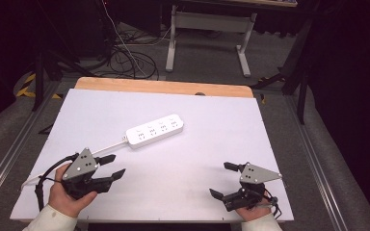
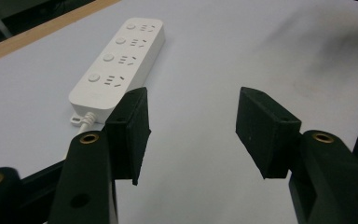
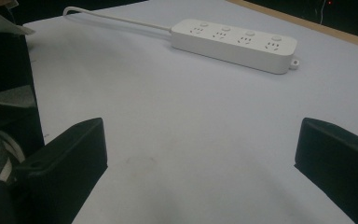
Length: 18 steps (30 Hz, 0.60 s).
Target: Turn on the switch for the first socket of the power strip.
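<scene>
Black-jawed, the left gripper [image 1: 108, 167] and right gripper [image 1: 224, 179] sit wide and empty at the near bench [image 1: 212, 139] edge. Farther off, mid-bench, lies the white power strip [image 1: 154, 130], untouched; likely next: reach and grasp.

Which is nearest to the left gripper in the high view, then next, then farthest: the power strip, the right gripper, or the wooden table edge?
From the left gripper:
1. Power strip, just ahead, toward the table's middle.
2. Right gripper, across on the near right.
3. Wooden table edge, along the far side.
</scene>
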Tool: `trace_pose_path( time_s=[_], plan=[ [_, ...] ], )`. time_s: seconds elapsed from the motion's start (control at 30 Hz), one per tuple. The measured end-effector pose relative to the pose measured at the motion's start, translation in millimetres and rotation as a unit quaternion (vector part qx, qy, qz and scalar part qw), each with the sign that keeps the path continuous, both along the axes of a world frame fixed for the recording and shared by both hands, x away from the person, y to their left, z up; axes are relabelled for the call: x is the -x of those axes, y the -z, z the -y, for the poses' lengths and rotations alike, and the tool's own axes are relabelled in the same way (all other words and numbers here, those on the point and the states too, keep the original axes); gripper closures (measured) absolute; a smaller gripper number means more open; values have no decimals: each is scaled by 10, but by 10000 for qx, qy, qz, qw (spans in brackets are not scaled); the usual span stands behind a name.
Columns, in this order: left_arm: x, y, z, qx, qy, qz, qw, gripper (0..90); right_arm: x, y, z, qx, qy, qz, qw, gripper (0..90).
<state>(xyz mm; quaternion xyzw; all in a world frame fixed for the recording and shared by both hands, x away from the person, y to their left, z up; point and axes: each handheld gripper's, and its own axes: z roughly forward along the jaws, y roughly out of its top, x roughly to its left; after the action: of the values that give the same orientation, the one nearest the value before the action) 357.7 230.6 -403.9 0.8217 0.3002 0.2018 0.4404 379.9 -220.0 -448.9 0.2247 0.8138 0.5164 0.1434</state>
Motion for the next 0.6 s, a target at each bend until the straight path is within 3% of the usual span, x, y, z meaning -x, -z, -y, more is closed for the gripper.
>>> trace_pose_path(
  time_s=[0.6],
  plan=[
    [-364,-182,153,-119,51,-88,9999,465,6,11,2,25,2,-19,10000,26]
  ],
)
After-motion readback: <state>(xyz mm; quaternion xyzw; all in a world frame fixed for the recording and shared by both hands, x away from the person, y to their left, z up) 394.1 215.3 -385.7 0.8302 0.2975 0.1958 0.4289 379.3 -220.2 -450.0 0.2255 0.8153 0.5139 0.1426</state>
